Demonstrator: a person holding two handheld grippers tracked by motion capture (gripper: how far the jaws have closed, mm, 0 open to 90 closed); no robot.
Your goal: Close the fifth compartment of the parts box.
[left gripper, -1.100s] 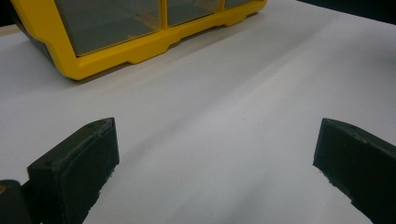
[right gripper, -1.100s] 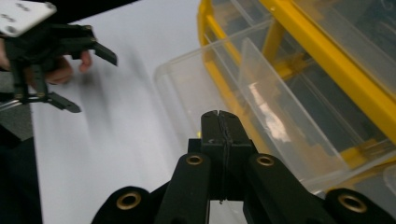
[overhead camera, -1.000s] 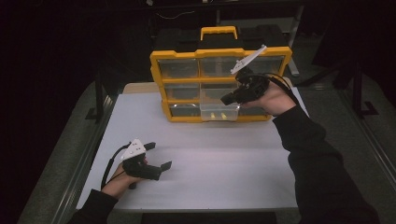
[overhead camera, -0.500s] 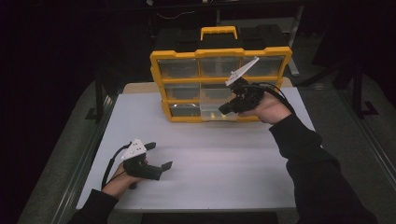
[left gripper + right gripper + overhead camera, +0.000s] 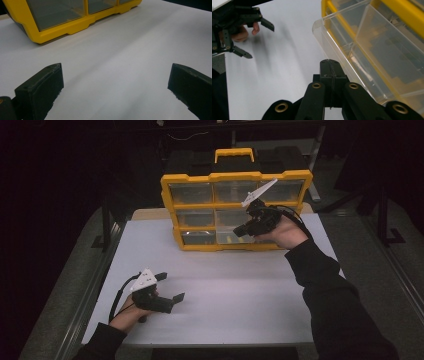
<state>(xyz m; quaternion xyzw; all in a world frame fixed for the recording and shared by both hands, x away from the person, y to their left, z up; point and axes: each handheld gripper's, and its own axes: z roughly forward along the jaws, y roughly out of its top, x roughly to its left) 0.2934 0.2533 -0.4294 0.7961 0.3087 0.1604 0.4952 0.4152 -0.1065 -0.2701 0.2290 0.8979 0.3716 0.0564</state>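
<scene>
High view: right tongs (image 5: 239,231) (closed) at organizer (image 5: 235,179).

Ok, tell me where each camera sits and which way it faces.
High view: above the person's side, looking forward and down at the table and yellow organiser; both forearms and grippers show.
Left gripper view: rides the left gripper, low over the table; jaws wide apart.
Right gripper view: rides the right gripper, jaws closed beside a clear drawer.
All share the organiser.

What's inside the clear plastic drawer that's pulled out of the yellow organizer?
The clear plastic drawer shows a divider wall; small yellowish bits lie at its bottom, too blurred to identify.
</scene>
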